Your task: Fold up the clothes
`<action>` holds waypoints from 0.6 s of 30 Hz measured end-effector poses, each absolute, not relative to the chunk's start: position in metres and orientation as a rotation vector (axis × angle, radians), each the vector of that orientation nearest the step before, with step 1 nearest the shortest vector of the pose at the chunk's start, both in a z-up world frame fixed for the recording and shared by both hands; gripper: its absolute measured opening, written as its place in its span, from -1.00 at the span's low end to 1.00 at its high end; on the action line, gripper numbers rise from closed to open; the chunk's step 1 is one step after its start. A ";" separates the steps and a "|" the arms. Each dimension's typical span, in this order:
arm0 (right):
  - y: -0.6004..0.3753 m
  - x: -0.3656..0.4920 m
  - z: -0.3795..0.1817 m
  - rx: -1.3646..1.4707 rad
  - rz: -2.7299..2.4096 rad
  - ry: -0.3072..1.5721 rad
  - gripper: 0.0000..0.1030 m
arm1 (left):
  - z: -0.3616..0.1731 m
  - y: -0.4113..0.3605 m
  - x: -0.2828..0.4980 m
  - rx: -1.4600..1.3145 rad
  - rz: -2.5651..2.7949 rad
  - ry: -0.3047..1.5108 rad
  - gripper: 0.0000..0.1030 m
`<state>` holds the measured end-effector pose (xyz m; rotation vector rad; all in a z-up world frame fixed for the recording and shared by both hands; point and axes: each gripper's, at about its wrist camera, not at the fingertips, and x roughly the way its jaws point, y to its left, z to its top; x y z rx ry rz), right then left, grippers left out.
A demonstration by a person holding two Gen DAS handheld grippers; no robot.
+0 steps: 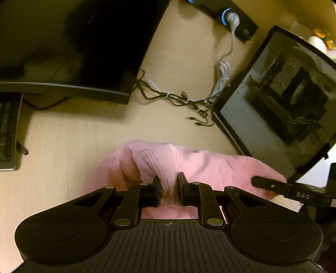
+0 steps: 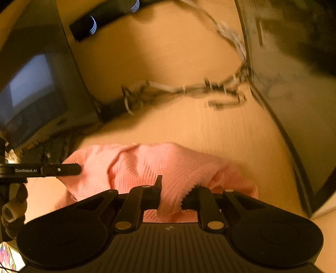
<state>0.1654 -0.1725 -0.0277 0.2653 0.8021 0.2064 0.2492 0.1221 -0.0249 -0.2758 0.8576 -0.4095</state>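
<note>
A pink ribbed knit garment (image 1: 189, 163) hangs bunched over the light wooden desk (image 1: 73, 136). My left gripper (image 1: 169, 184) is shut on a fold of it, with cloth pinched between the two fingers. My right gripper (image 2: 171, 189) is shut on another part of the same garment (image 2: 147, 163), and cloth drapes over its right finger. The right gripper's finger shows at the right edge of the left wrist view (image 1: 271, 184). The left gripper's finger shows at the left edge of the right wrist view (image 2: 58, 169). The two grippers hold the garment side by side.
A dark monitor (image 1: 73, 48) stands at the back left with a keyboard (image 1: 8, 130) beside it. A glass-sided computer case (image 1: 283, 100) stands at the right. A tangle of cables (image 1: 182, 100) and a power strip (image 1: 229, 19) lie behind the garment.
</note>
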 end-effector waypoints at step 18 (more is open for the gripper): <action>-0.058 0.112 -0.015 -0.381 0.357 0.656 0.19 | -0.023 0.192 0.177 -0.245 -0.340 0.818 0.31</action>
